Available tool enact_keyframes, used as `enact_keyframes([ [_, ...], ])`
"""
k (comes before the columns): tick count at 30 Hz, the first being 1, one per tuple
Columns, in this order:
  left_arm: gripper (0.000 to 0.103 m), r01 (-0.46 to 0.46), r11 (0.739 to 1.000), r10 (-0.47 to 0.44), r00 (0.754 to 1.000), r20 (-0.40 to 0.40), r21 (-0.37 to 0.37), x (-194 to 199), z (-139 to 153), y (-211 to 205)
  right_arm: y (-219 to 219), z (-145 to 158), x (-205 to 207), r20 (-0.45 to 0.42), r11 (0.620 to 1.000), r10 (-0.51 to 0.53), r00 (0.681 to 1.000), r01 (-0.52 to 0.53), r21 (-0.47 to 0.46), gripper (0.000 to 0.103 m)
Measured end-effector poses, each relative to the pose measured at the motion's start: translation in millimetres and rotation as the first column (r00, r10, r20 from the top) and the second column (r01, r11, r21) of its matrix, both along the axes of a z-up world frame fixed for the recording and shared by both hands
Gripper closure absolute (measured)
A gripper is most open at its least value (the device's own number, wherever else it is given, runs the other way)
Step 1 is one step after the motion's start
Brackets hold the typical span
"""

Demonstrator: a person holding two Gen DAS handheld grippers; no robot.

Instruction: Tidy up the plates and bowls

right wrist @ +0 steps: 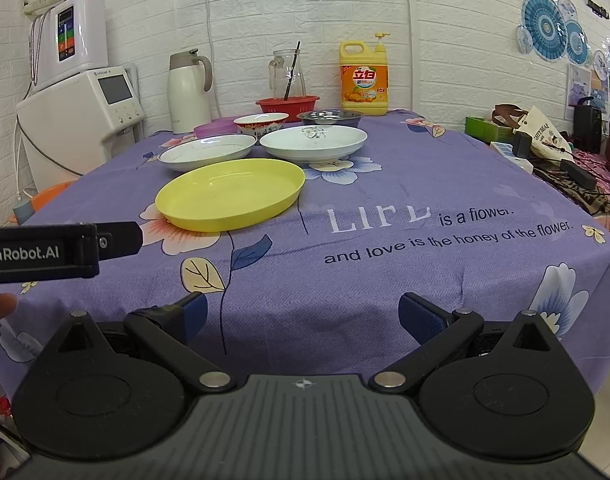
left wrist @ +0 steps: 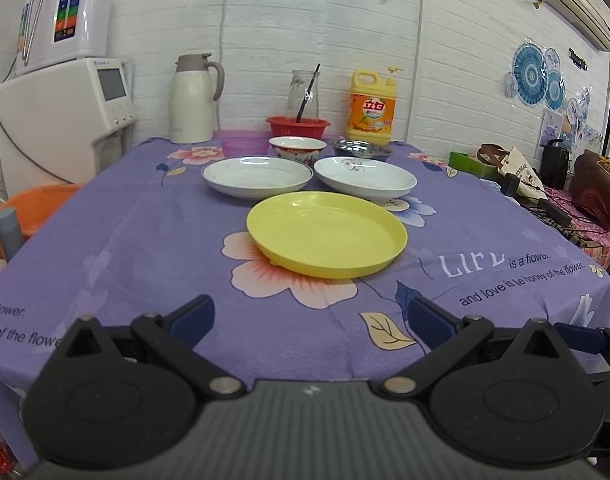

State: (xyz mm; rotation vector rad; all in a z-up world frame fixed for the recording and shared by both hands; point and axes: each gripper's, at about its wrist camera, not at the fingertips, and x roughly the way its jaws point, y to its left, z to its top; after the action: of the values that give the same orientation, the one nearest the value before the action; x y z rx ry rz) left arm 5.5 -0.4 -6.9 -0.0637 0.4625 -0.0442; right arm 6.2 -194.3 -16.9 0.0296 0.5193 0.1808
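Observation:
A yellow plate (left wrist: 327, 234) (right wrist: 231, 192) lies on the purple flowered tablecloth (left wrist: 145, 248). Behind it lie two white plates, one left (left wrist: 257, 176) (right wrist: 207, 152) and one right (left wrist: 365, 178) (right wrist: 313, 142). Further back stand a red-patterned bowl (left wrist: 297, 148) (right wrist: 261, 123), a purple bowl (left wrist: 243, 146) (right wrist: 213, 127) and a steel bowl (left wrist: 361, 149) (right wrist: 329, 118). My left gripper (left wrist: 311, 318) is open and empty, near the front edge. My right gripper (right wrist: 303, 316) is open and empty, to its right. The left gripper's body (right wrist: 45, 252) shows in the right wrist view.
At the back stand a white thermos (left wrist: 191, 98), a red basket (left wrist: 297, 126) with a glass jar (left wrist: 303, 92), and a yellow detergent bottle (left wrist: 371, 108). A water dispenser (left wrist: 65, 120) and orange basin (left wrist: 29, 212) are left of the table. Bags and cables (left wrist: 545, 188) lie to the right.

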Motion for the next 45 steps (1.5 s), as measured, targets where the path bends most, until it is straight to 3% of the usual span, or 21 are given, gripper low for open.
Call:
enact_keyframes([
  [16, 0.000, -0.010, 1.000, 0.010, 1.000, -0.006, 0.003, 4.9, -4.5, 1.4, 2.9, -6.1, 2.1, -0.010, 1.000, -0.005, 1.000, 0.005, 0.005, 0.000],
  [23, 0.000, -0.025, 1.000, 0.024, 0.999, -0.036, -0.016, 25.6, -2.4, 9.4, -3.8, 0.4, 2.6, -0.002, 1.000, -0.018, 1.000, 0.018, -0.009, 0.000],
  [30, 0.000, -0.049, 0.999, 0.048, 0.996, -0.069, -0.012, 51.1, -0.5, 14.5, -10.1, 1.4, 5.0, 0.019, 0.999, 0.007, 1.000, -0.008, 0.045, 0.000],
  [37, 0.000, -0.082, 0.996, 0.079, 0.990, -0.118, -0.023, 91.7, 2.8, 26.3, -1.2, 10.7, 51.9, -0.022, 0.999, 0.038, 0.999, -0.038, 0.006, 0.000],
  [45, 0.000, -0.134, 0.991, 0.126, 0.976, -0.175, -0.032, 147.0, 4.3, 45.2, 17.3, 24.1, 155.5, -0.057, 0.996, 0.050, 0.997, -0.055, -0.072, 0.000],
])
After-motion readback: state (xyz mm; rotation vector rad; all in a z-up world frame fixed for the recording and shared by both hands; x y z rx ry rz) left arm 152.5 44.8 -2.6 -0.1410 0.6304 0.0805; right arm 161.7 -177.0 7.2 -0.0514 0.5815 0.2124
